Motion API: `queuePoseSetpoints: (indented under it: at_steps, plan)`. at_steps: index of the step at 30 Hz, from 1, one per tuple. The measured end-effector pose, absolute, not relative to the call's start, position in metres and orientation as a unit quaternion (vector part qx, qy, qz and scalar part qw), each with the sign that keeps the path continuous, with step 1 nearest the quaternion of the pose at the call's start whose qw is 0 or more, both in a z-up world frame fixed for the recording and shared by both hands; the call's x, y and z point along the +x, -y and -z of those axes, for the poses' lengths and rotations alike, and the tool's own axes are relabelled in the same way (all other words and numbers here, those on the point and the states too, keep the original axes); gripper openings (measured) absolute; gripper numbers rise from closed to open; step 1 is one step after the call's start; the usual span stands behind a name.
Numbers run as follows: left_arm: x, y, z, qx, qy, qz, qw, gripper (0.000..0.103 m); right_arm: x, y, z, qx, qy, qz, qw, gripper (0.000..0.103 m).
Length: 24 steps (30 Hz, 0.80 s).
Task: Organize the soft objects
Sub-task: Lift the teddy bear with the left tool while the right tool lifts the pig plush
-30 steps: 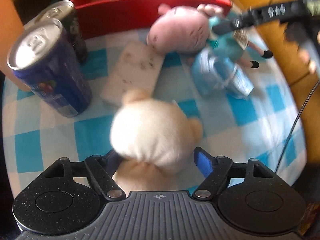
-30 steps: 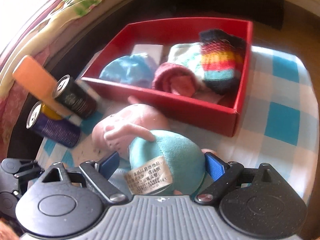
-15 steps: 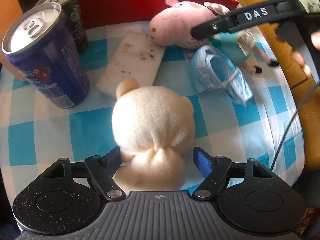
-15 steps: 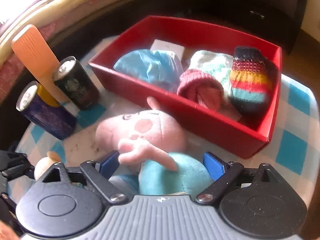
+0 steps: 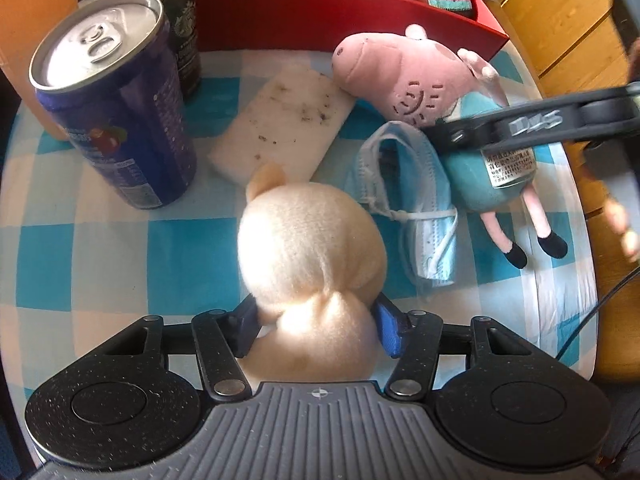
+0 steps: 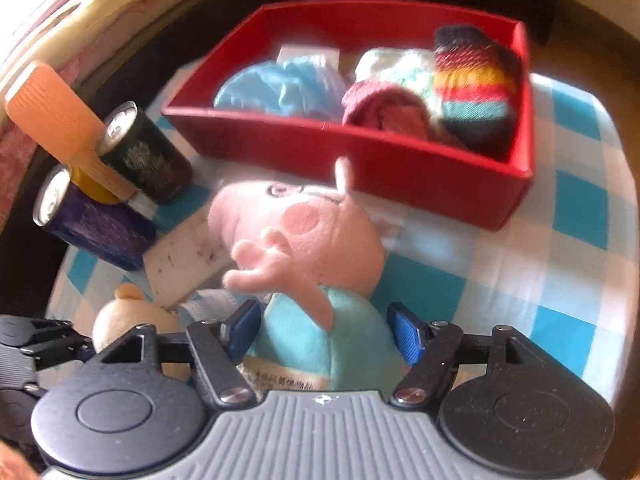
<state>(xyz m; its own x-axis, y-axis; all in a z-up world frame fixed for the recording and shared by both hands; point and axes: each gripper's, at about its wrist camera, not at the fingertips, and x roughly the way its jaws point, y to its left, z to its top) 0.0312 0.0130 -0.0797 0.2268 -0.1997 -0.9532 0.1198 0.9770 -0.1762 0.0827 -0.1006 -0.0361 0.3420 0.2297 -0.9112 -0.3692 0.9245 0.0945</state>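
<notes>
Checkered counter (image 5: 100,248) is crowded; cream plush (image 5: 312,248) is pinched by the closing left gripper (image 5: 316,320), pig plush (image 6: 308,240) by the closing right gripper (image 6: 324,328), beside the red box (image 6: 400,176).

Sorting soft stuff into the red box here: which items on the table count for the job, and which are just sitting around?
Job items:
cream plush, between the left gripper fingers
pig plush, between the right gripper fingers
blue face mask
red box

Just lying about:
blue can
dark can
white sponge
</notes>
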Motion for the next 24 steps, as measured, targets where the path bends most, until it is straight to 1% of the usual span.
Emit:
queuePoseSetpoints:
  at_steps: [2,3,5,9,24]
  plan:
    - [0.031,-0.017,0.080,-0.039,-0.613,0.104,0.782,0.058,0.085,0.097,0.047,-0.063,-0.547,-0.168,0.818,0.053]
    - [0.031,-0.014,0.082,-0.039,-0.612,0.105,0.783,0.058,0.083,0.096,0.046,-0.064,-0.542,-0.165,0.821,0.049]
    - [0.031,-0.015,0.082,-0.043,-0.612,0.105,0.783,0.058,0.084,0.096,0.043,-0.056,-0.548,-0.164,0.819,0.048]
    - [0.031,-0.018,0.081,-0.049,-0.608,0.099,0.786,0.052,0.080,0.103,0.041,-0.027,-0.555,-0.159,0.816,0.046]
    - [0.021,-0.019,0.048,-0.067,-0.577,0.105,0.807,0.052,0.033,0.119,-0.017,0.021,-0.500,-0.166,0.849,0.046]
